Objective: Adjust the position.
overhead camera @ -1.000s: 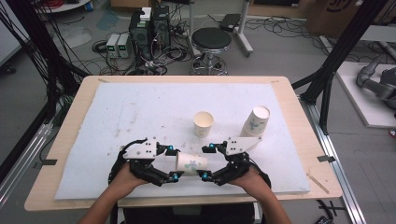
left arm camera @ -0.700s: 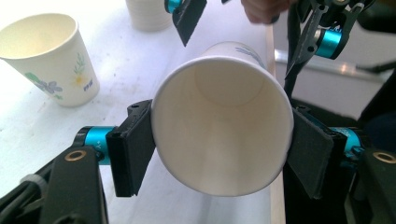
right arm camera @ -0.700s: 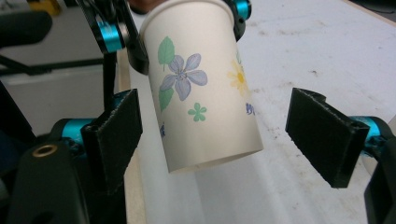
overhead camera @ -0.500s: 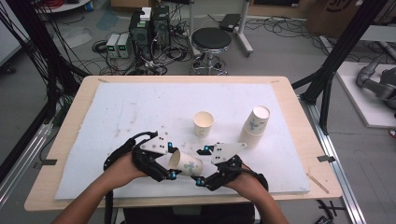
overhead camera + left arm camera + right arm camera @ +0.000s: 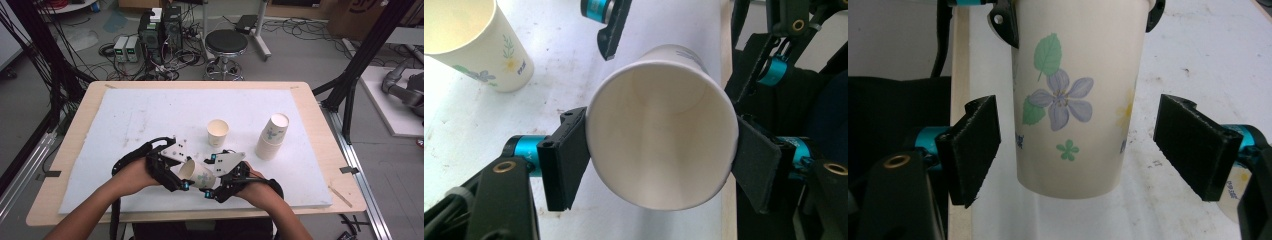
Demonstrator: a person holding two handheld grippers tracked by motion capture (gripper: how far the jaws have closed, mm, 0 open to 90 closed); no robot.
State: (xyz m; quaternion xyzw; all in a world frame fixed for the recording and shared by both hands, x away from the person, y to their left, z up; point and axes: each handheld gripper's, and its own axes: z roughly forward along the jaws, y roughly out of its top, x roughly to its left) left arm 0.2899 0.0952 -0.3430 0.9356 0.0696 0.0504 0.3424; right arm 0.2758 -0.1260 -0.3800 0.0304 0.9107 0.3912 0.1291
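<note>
I hold a paper cup [image 5: 198,174] in my left gripper [image 5: 182,176], jaws clamped on its rim end, tilted above the near edge of the white mat [image 5: 150,115] that covers the wooden table [image 5: 80,115]. My right gripper [image 5: 212,190] has its jaws spread to either side of the cup's base, clear of the wall. Beyond the held cup an upright cup [image 5: 218,132] stands on the mat; right of that, a stack of cups [image 5: 272,136]. Past the table's far edge are a round stool [image 5: 226,42] and cabled boxes [image 5: 160,27] on the grey floor.
</note>
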